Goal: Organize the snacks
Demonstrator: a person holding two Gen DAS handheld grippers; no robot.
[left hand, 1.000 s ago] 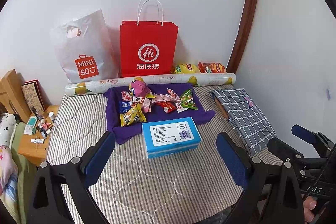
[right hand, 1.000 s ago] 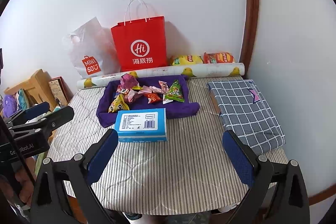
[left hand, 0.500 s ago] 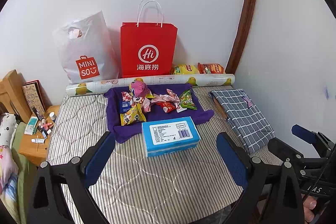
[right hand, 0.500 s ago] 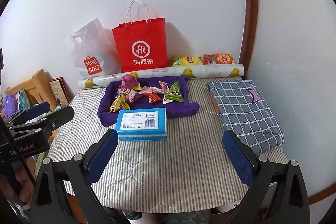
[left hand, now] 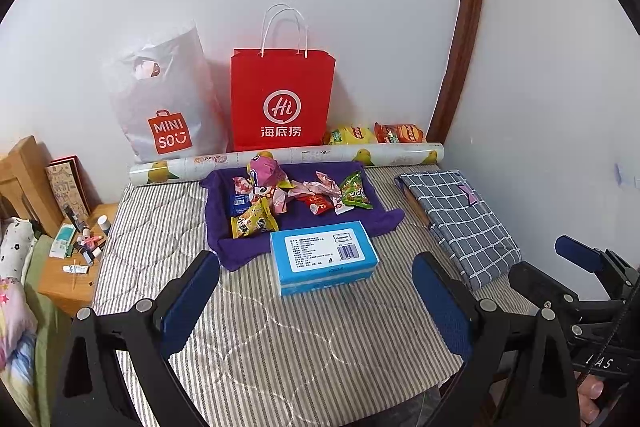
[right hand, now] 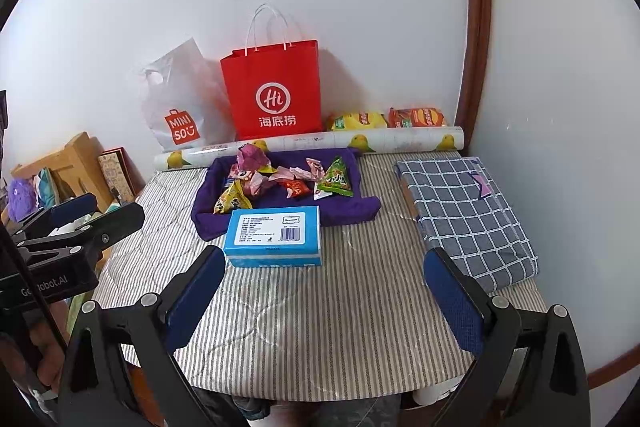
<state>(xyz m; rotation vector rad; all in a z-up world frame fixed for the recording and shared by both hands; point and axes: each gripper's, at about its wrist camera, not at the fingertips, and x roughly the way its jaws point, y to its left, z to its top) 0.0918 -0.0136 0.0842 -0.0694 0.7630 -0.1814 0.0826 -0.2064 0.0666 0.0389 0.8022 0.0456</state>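
The heap of small crinkly snack packets (left hand: pixel 296 193) is lying on the purple cloth tray (left hand: pixel 224 247), straight ahead beyond the blue rectangular cardboard box (left hand: pixel 324 257). The left gripper (left hand: pixel 316 307) and right gripper (right hand: pixel 320 295) are both hovering wide open and empty, roughly equally distant.

Both tools slightly farther back from the blue box (left hand: pixel 324 259).

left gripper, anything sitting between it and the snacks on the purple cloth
Yes. The blue box lies on the striped surface between the open left gripper and the snack pile on the purple cloth, at its near edge. The approach from above looks free.
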